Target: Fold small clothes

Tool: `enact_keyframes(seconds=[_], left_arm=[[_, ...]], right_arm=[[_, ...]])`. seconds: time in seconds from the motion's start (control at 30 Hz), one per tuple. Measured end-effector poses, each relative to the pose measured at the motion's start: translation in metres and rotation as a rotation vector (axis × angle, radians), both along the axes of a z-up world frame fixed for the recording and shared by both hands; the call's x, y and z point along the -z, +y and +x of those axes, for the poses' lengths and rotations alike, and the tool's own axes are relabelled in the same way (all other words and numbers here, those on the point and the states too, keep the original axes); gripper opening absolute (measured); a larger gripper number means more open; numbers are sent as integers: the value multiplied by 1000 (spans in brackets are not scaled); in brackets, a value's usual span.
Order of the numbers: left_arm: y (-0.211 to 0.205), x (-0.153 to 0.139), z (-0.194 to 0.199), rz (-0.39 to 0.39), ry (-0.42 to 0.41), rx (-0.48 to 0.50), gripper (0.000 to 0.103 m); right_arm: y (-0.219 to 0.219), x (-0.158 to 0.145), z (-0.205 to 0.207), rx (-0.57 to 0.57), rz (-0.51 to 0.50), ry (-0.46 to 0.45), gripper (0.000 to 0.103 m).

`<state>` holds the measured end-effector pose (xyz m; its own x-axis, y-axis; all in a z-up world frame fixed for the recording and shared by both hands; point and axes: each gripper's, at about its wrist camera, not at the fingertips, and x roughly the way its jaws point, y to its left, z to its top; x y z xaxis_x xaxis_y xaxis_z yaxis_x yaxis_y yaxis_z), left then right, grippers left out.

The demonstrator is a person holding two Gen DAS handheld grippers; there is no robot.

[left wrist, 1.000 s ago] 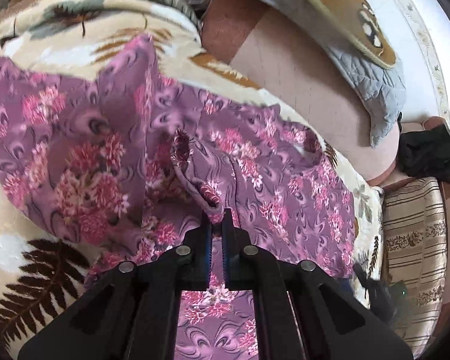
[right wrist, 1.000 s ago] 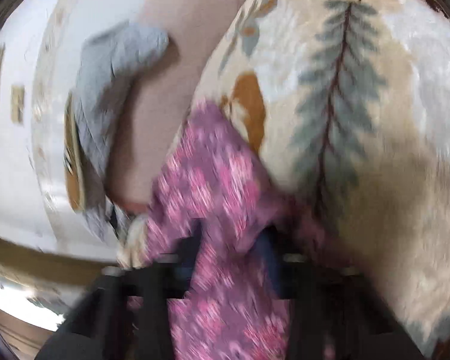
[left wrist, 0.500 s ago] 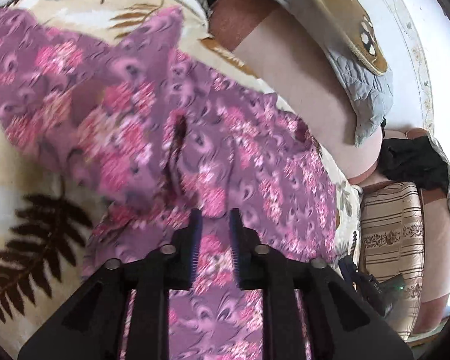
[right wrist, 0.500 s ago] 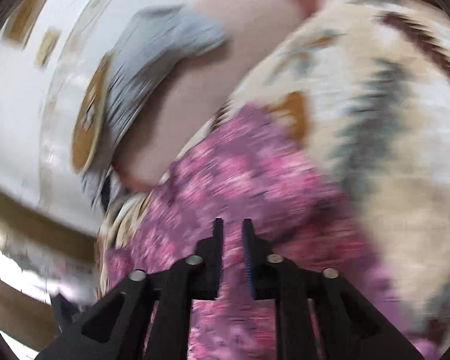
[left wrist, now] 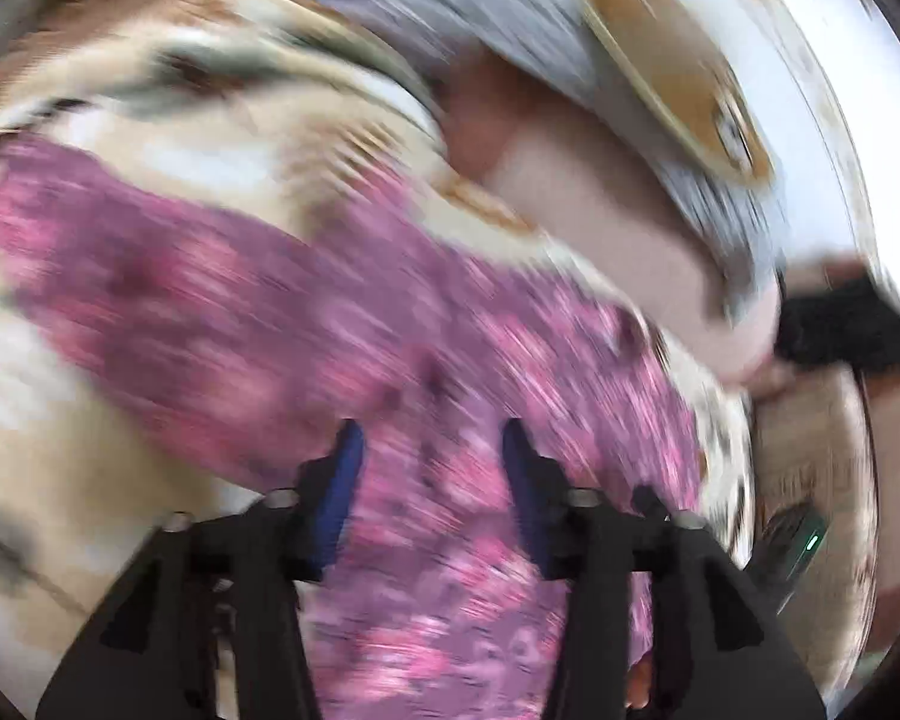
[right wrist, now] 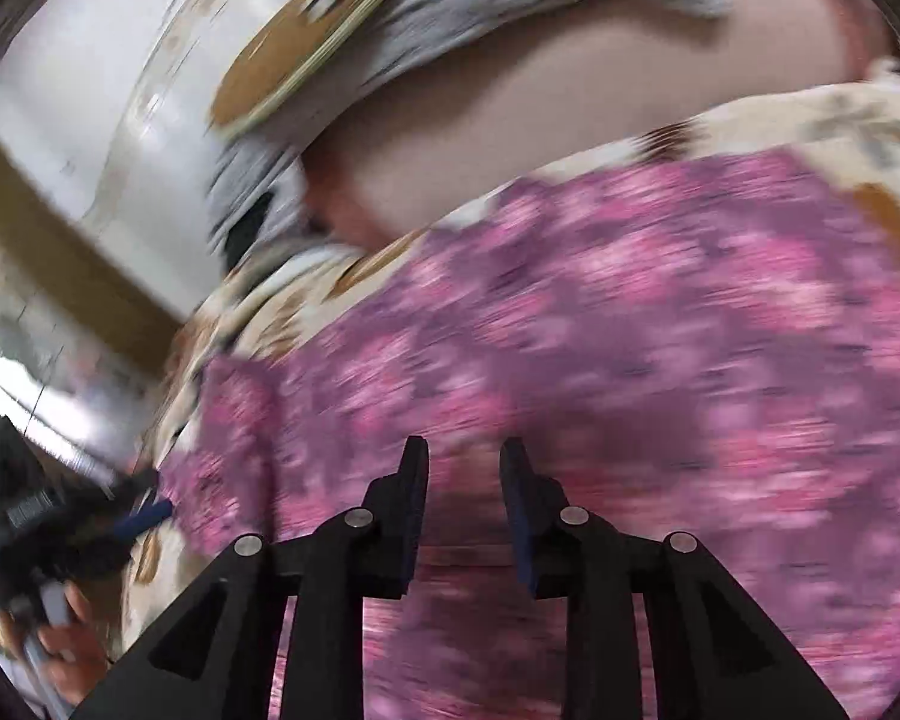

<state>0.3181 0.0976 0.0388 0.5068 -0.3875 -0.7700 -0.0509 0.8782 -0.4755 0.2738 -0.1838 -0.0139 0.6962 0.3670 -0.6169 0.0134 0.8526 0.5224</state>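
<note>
Both jaws now opening, off the garment [left wrist: 342, 324].

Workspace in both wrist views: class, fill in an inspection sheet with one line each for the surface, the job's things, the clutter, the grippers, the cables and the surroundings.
Surface: cream blanket with brown and grey leaf print, draped over a pinkish-beige cushion.
Job's things: purple garment with pink floral print, spread flat on the blanket; the pictures are too blurred to show folds.
Clutter: grey quilted cover with a tan patch on the cushion; black cloth at the right edge.
Grippers: left hand-held gripper and right hand-held gripper both above the garment, jaws opening, nothing between them.
Cables: nothing seen.
Surroundings: white wall; striped beige upholstery.
</note>
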Motion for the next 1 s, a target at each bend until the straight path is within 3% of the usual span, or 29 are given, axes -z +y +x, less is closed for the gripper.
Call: enact_keyframes(seconds=[0.13, 0.2, 0.27, 0.43, 0.6, 0.63, 0.67, 0.77, 1.0], left_arm=[[104, 7, 16, 27, 52, -219, 52], [145, 24, 20, -16, 118, -304, 52], [178, 45, 21, -70, 172, -377, 52], [190, 75, 35, -157, 206, -412, 52], [191, 76, 54, -150, 153, -479, 58], [197, 75, 53, -164, 145, -502, 44], [202, 76, 54, -172, 141, -512, 7], [219, 72, 49, -197, 142, -520, 2], [245, 27, 26, -46, 33, -595, 2]], right_arm=[[51, 30, 17, -131, 12, 70, 32], [69, 36, 5, -106, -105, -46, 35], [76, 35, 4, -103, -147, -57, 38], [79, 38, 7, -108, -124, -57, 39], [77, 37, 7, -106, -130, -57, 39], [74, 36, 4, -107, -130, -57, 39], [75, 36, 4, -107, -130, -57, 39], [76, 37, 4, -107, -127, -57, 39], [78, 34, 5, -110, -142, -49, 40]])
